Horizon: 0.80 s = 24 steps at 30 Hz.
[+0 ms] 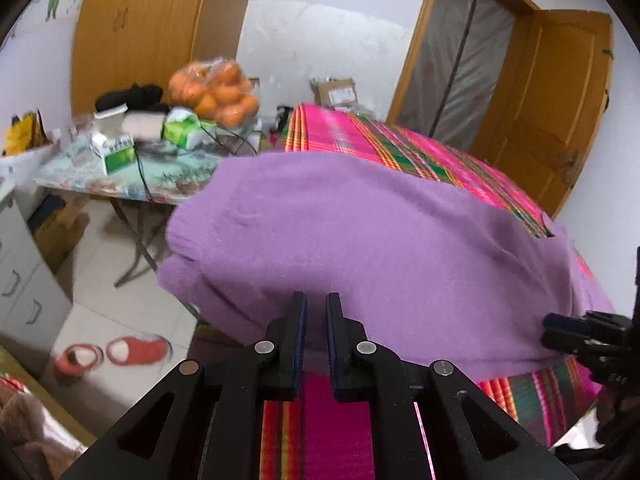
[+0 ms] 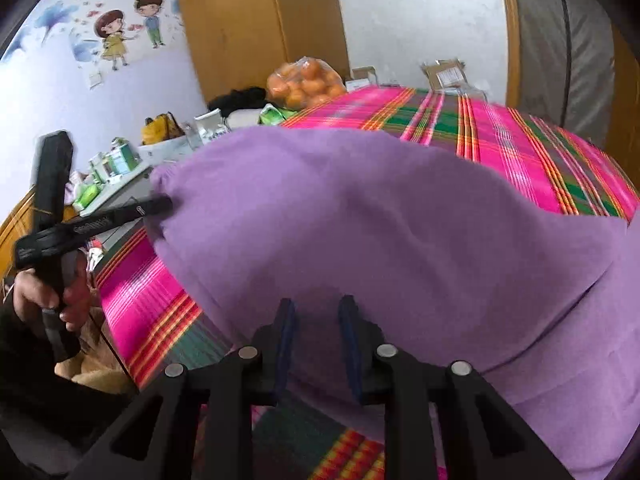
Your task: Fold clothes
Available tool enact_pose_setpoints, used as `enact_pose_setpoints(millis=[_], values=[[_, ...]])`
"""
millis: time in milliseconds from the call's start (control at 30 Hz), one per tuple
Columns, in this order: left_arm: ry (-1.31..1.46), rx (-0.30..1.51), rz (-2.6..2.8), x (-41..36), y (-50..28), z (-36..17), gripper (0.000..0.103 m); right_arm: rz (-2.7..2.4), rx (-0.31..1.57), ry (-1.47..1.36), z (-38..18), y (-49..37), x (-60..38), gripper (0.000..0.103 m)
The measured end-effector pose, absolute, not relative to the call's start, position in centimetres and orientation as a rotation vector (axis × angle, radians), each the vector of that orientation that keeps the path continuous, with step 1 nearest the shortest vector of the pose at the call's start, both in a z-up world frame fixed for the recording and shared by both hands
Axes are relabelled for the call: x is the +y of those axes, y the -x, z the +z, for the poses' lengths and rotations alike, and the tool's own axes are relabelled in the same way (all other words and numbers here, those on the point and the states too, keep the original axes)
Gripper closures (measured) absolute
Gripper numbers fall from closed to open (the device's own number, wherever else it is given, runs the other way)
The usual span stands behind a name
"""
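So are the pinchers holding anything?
The near edge of the purple knitted sweater lies between the fingers of the left gripper and the right gripper; whether they clamp it cannot be told.
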<state>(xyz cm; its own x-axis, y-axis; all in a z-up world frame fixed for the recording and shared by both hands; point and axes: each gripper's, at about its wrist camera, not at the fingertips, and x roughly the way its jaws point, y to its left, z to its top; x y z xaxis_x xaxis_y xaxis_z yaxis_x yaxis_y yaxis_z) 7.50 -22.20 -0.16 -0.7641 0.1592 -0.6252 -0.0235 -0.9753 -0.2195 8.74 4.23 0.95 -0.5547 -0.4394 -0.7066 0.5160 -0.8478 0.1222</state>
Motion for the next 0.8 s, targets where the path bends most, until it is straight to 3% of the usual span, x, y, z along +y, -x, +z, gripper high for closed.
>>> enact_pose_setpoints(millis=[100,367,800], values=[[1.034,-0.363,2.84,-21.8,-7.2,0.2,0.093,-2.353,0.123,-1.015,1.6,-9.5,5.8,0.081],[0.929,-0.347,2.748,-15.2,-5.6,1.8,0.093,-2.759,-0.227,-0.979,5.7,-6.6,18.8,0.08],[1.049,-0.16,2.658,-6.0,-1.8,1.1,0.093,-2.914,-0.249,-1.238,4.3,2.5,26.1,0.076]])
